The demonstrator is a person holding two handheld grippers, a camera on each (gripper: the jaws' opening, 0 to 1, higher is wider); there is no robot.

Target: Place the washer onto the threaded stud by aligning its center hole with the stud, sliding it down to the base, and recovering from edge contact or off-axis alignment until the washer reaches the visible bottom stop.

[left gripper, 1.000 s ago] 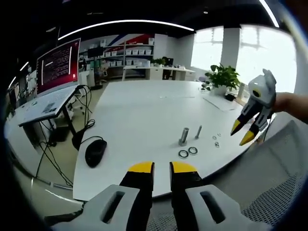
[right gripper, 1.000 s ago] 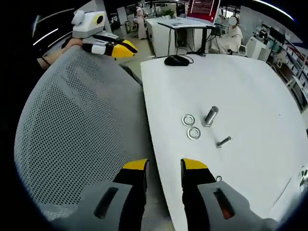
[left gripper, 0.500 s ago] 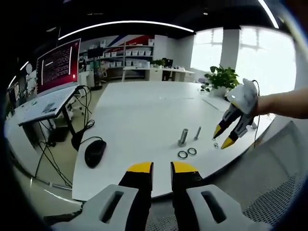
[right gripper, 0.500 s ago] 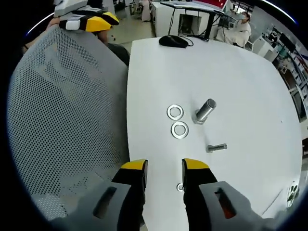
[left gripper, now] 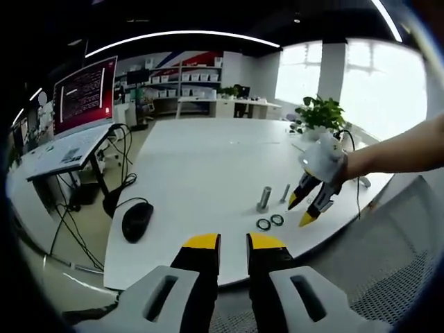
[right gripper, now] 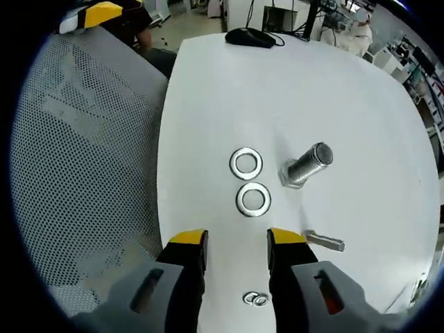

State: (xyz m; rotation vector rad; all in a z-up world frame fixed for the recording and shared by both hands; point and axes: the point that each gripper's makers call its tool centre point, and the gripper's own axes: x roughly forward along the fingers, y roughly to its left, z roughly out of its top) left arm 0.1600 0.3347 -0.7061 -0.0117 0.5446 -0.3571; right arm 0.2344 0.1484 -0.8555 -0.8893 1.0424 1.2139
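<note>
Right gripper (right gripper: 236,243) has come down toward the table (right gripper: 208,90) since a second ago; in the left gripper view it (left gripper: 304,210) now hangs just above the hardware, where earlier it sat higher, out past the table edge. Left gripper (left gripper: 232,241) has hardly shifted.

Landmark: the threaded stud (right gripper: 305,165), a large bolt standing on its hex head, shank up, tilted by the fisheye.

Right gripper view, left to right:
- Mesh chair back (right gripper: 83,173) left of the table edge, well apart from the stud.
- Yellow tip of the left gripper (right gripper: 104,12), far upper left, beyond the chair.
- Two large washers lying flat on the table, left of the stud: far washer (right gripper: 246,163) level with the stud base, near washer (right gripper: 253,199) just below it, closer to the jaws. The two are close; contact not resolvable.
- Right gripper jaws spread, nothing between them; near washer lies just ahead of the gap.
- Two tiny washers (right gripper: 255,299), touching, on the table between the jaws, on the near side of the stud.
- Small bolt (right gripper: 325,241) lying on its side, below and right of the stud, beside the right jaw tip.
- Computer mouse (right gripper: 250,37) at the far table end.

Left gripper view: mouse (left gripper: 137,220) far left of the stud (left gripper: 264,198); both washers (left gripper: 270,222) just in front of it; left jaws parted slightly, empty, back from the near table edge. Potted plant (left gripper: 320,112) beyond.
</note>
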